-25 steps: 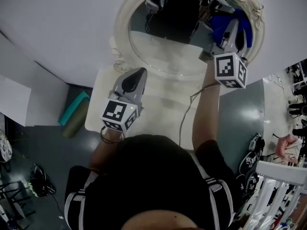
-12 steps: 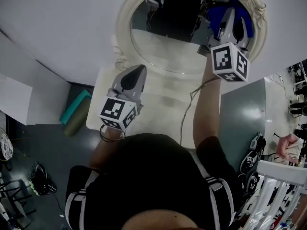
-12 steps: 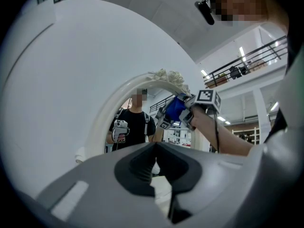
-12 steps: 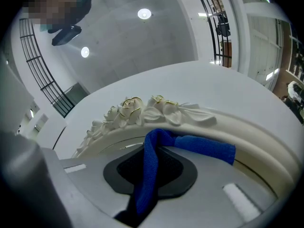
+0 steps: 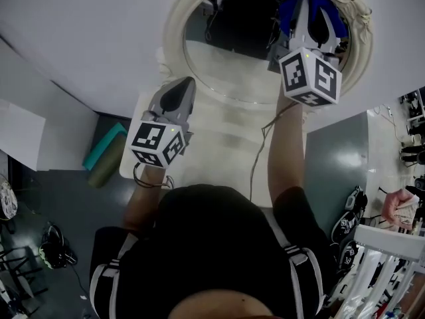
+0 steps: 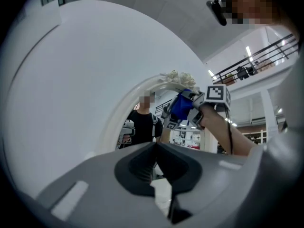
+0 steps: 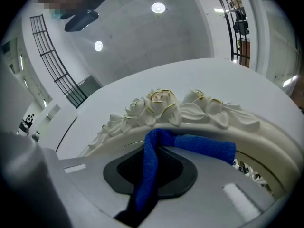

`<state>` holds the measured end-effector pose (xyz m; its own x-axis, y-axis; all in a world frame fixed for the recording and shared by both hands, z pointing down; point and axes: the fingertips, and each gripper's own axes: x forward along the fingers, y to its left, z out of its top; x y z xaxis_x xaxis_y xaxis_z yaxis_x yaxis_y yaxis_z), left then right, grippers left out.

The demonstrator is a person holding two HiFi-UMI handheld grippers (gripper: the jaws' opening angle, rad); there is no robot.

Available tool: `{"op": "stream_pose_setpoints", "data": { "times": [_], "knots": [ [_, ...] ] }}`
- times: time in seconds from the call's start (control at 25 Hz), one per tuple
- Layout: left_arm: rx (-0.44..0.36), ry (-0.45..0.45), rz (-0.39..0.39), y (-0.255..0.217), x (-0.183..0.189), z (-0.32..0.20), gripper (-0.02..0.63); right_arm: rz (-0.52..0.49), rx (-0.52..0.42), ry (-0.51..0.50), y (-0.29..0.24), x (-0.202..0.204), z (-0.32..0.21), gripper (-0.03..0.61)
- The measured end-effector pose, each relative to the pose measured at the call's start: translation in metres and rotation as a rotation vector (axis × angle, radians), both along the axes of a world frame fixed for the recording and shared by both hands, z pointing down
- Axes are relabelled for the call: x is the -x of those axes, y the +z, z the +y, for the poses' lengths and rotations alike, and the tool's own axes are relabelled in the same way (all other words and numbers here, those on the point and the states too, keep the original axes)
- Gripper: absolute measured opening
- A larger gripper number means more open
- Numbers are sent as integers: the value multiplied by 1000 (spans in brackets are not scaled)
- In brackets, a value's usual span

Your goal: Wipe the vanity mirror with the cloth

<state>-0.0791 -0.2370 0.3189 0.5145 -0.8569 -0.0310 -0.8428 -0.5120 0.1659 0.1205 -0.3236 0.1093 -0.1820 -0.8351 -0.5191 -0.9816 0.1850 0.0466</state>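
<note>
Right tool (image 5: 307, 6), cloth (image 7: 205, 147) at mirror rim (image 7: 156, 109)

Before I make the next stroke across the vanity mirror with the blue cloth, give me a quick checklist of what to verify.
1. Cloth gripped: ok. The right gripper is shut on the blue cloth.
2. Cloth showing past the jaws: ok. A fold sticks out to one side.
3. Cloth pressed on the glass: cannot tell. It sits at the top edge under the flower crest.
4. Left gripper out of the path: ok. It is shut, empty and low, by the mirror's lower rim.
5. Cable clear of the mirror: ok. It hangs beside the right arm, over the vanity top.
</note>
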Motion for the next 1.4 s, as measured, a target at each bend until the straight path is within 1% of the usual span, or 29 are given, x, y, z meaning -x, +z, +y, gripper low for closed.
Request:
{"op": "stream_pose_setpoints", "data": {
  "times": [0.12, 0.28, 0.52, 0.8, 0.96, 1.12, 1.4],
  "knots": [
    [-1, -16, -7, 0, 5, -2, 9, 35, 6, -15, 0, 13, -2, 47],
    [-8, -30, -16, -1, 9, -4, 9, 113, 19, -43, 2, 42, -7, 46],
    [3, -47, -12, 3, 17, -2, 9, 176, 37, -58, 10, 73, -11, 48],
    [19, -74, -6, 10, 29, 1, 9, 250, 59, -97, 34, 118, -18, 48],
    [26, -93, -6, 13, 38, 3, 9, 297, 66, -102, 51, 142, -21, 46],
    [34, -115, -6, 16, 47, 4, 9, 337, 84, -115, 68, 161, -23, 47],
    [41, -134, -4, 24, 54, 6, 9, 393, 96, -122, 90, 178, -26, 46]
  ]
}}
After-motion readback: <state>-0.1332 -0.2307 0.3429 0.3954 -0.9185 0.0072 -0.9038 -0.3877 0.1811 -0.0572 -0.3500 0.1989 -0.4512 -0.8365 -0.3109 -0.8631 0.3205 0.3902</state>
